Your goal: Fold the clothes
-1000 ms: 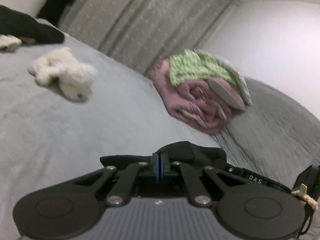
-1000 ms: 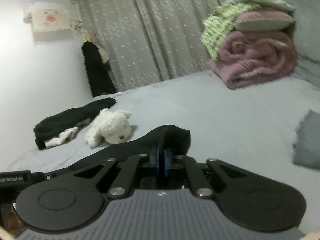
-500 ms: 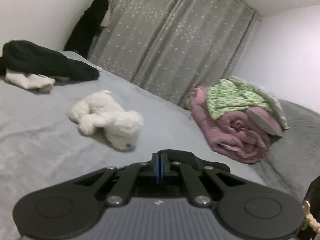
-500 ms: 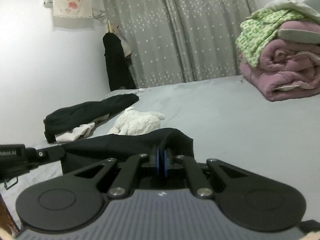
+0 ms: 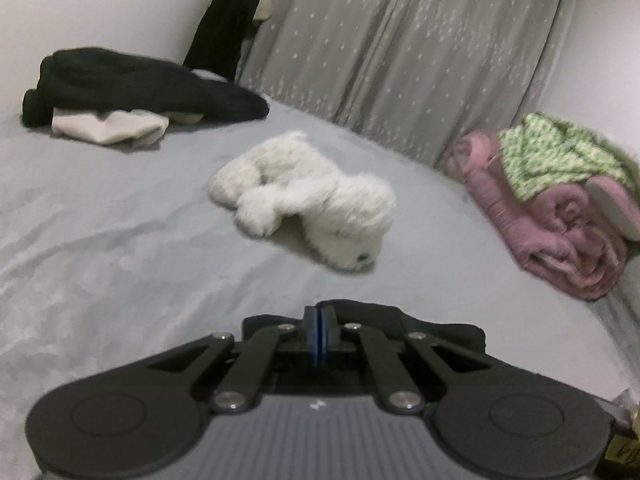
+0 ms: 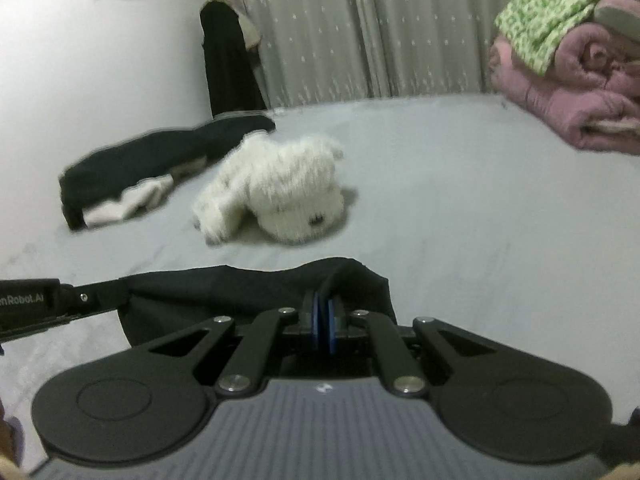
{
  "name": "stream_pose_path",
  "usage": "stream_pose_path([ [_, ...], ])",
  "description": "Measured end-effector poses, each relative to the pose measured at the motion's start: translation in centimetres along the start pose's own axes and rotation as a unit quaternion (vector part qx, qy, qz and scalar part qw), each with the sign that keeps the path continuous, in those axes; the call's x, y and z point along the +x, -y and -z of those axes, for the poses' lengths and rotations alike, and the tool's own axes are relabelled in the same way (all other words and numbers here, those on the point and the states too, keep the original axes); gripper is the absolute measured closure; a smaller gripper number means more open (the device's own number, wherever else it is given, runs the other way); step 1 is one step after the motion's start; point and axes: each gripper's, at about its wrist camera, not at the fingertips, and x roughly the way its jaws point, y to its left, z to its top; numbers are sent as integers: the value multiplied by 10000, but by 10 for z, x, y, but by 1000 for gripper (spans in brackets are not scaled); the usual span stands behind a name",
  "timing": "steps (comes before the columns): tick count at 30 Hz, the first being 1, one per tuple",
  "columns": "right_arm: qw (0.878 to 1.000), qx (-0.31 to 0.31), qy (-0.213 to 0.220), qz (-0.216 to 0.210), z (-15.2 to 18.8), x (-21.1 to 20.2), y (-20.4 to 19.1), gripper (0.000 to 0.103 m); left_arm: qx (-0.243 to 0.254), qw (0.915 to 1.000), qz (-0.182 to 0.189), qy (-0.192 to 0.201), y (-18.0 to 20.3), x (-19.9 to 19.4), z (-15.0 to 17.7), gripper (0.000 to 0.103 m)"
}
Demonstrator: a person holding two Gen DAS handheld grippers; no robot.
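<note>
A black garment (image 6: 224, 292) hangs stretched between my two grippers above the grey bed (image 6: 460, 216). My right gripper (image 6: 321, 316) is shut on its right edge, with cloth bunched over the blue pads. My left gripper (image 5: 318, 320) is shut on the other edge of the black garment (image 5: 432, 330), which pokes out behind and to the right of its closed fingers. In the right wrist view the left gripper's body (image 6: 36, 308) shows at the far left, at the cloth's other end. Most of the garment is hidden below both grippers.
A white plush toy (image 5: 316, 200) (image 6: 280, 192) lies on the bed just ahead. Behind it sits a pile of black and white clothes (image 5: 120, 96) (image 6: 152, 168). Rolled pink bedding with a green cloth (image 5: 560, 200) (image 6: 572, 60) is stacked at the right. Grey curtains (image 5: 400, 48) hang behind.
Both grippers have swung across and sunk toward the bed with the black garment held. The plush toy and the clothes pile have drawn closer and more central; the pink bedding has slid to the right edge.
</note>
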Motion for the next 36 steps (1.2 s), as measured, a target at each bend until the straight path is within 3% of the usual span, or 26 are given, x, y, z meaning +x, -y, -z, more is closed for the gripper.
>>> stream_pose_path([
  [12,9972,-145,-693,242,28,39,1,96,-122,9984,-224,-508,-18,39,30,101],
  [16,9966,-191,-759,258,33,42,0,93,-186,9975,-244,-640,-24,45,40,100],
  [19,9965,-201,-776,223,31,39,-1,85,-217,9976,-205,-625,-25,42,41,98],
  [21,9966,-181,-780,174,30,34,-1,79,-248,9974,-180,-647,-25,39,41,88],
  [22,9967,-169,-781,149,29,32,0,67,-283,9973,-171,-659,-25,36,41,82],
  [23,9970,-119,-754,127,29,28,1,60,-328,9971,-166,-672,-24,34,40,67],
  [24,9973,-76,-729,104,28,25,3,60,-368,9969,-153,-682,-23,31,41,55],
  [29,9973,43,-728,128,28,0,11,60,-501,9955,-61,-799,-17,14,47,45],
  [36,9974,266,-651,174,34,-42,27,57,-549,9926,116,-1075,-2,-14,60,37],
])
